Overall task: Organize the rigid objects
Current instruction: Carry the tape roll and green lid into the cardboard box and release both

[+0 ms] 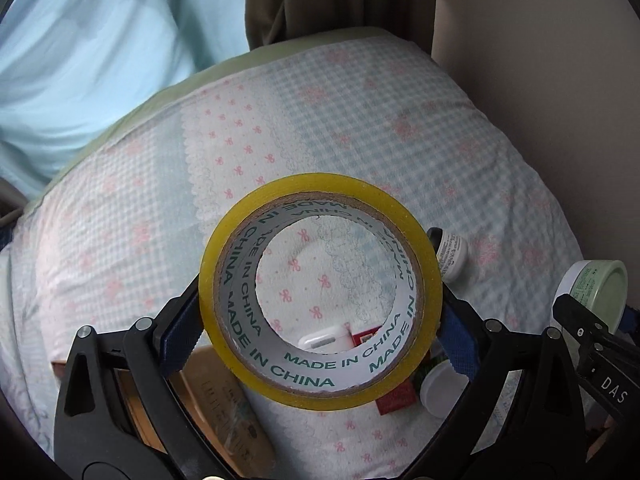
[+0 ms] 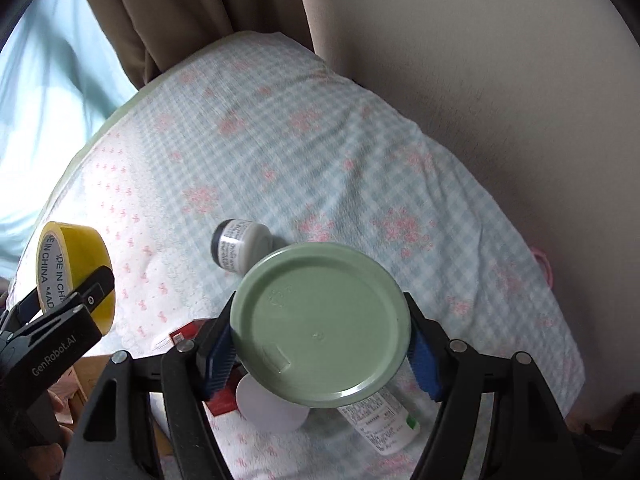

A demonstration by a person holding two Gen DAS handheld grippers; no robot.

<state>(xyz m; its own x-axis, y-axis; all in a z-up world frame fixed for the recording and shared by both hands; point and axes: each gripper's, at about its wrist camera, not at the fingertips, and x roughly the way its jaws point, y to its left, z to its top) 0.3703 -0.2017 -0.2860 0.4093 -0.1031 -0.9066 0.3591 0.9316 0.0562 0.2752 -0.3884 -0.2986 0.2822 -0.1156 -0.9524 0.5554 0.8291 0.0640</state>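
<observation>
Checked bedspread (image 1: 400, 128) under gripped tape roll (image 1: 320, 292)

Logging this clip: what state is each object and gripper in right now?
left gripper: shut on tape roll.
tape roll: held above the bedding.
right gripper: shut on green jar.
green jar: held, lifted.
small grey jar: lying on its side on the bedding.
</observation>
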